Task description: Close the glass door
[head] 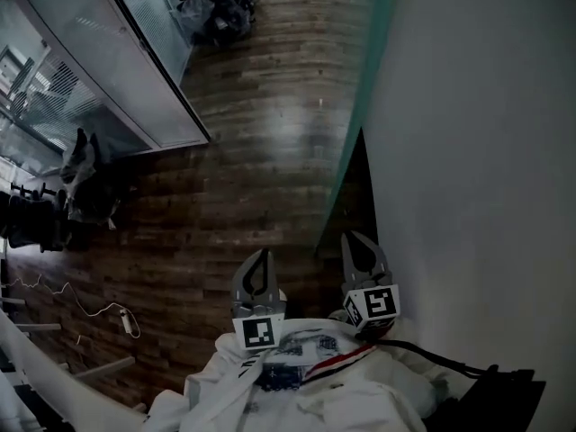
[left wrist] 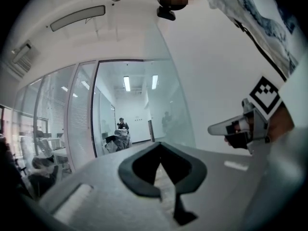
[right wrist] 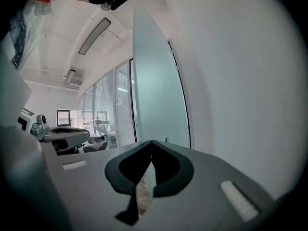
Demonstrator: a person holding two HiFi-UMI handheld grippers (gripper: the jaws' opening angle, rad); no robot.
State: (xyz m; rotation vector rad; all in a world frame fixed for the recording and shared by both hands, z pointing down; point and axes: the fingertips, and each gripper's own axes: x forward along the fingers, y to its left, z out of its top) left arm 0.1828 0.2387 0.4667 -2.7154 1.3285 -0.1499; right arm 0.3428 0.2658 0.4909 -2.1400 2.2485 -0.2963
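Your left tongs (head: pixel 262 255) and right tongs (head: pixel 355 239), lower centre, are both pressed together and empty, near the glass door (head: pixel 358 115).

The teal-edged frosted glass door (head: pixel 362 97) stretches away ahead of the right gripper (head: pixel 356 244), its near end just beyond the meeting jaw tips. The left gripper (head: pixel 261 257), its tips also together, points over the dark brown wooden plank floor (head: pixel 261 151). A plain white wall (head: pixel 477 151) lies right of both.
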